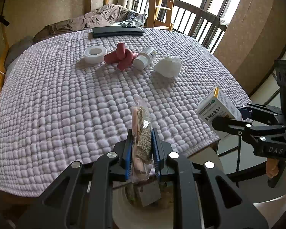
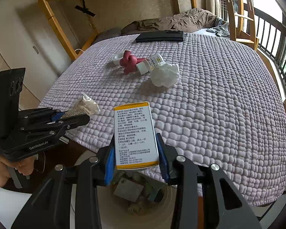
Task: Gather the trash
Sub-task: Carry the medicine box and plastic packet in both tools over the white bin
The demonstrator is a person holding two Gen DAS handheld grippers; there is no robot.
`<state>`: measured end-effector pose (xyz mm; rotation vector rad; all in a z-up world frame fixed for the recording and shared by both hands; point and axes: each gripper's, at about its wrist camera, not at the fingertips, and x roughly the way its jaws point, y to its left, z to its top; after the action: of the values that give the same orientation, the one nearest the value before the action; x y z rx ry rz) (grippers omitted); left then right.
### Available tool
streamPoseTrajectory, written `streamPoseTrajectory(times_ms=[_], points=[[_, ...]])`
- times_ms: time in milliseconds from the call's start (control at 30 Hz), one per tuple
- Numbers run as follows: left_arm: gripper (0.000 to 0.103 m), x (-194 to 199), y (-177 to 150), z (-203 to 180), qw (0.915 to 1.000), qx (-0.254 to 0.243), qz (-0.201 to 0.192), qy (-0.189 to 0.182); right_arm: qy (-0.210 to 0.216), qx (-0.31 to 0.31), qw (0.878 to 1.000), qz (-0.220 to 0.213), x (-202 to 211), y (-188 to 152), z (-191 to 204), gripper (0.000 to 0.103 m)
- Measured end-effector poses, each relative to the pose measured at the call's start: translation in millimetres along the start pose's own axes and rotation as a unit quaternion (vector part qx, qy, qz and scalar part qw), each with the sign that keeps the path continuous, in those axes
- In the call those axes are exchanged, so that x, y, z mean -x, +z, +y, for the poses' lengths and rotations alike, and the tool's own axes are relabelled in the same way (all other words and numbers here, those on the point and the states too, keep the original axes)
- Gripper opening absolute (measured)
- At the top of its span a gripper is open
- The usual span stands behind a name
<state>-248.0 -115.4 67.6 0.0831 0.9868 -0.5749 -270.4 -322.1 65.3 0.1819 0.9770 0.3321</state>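
My left gripper (image 1: 142,148) is shut on a clear snack wrapper (image 1: 142,126), held above a round white bin (image 1: 124,215) below the table's front edge. My right gripper (image 2: 136,154) is shut on a white and yellow medicine box (image 2: 134,133), also over the bin (image 2: 108,210). Each gripper shows in the other view: the right one with the box (image 1: 217,106), the left one with the wrapper (image 2: 83,105). A crumpled white tissue (image 1: 167,66) and a white pill bottle (image 1: 145,58) lie on the quilted tablecloth (image 1: 57,105).
A white tape roll (image 1: 95,53), a pink knotted toy (image 1: 121,57) and a black flat case (image 1: 117,31) lie further back on the table. The bin holds several pieces of trash (image 2: 131,190). A railing (image 1: 200,22) stands at the right.
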Motion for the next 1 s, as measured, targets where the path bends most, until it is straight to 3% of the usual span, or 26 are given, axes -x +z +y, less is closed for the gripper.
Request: streamPoseTrajectory(times_ms=[533,1000], points=[[0.021,25,-26,-8,0.9998,-0.017,0.010,-0.009,0.031,0.013,0.999,0.004,11,-22,19,0.038],[0.021,35,-51,-15,0.9982,-0.035,0.029,-0.039,0.048,0.022,0.998,0.021,13,-44,29,0.038]])
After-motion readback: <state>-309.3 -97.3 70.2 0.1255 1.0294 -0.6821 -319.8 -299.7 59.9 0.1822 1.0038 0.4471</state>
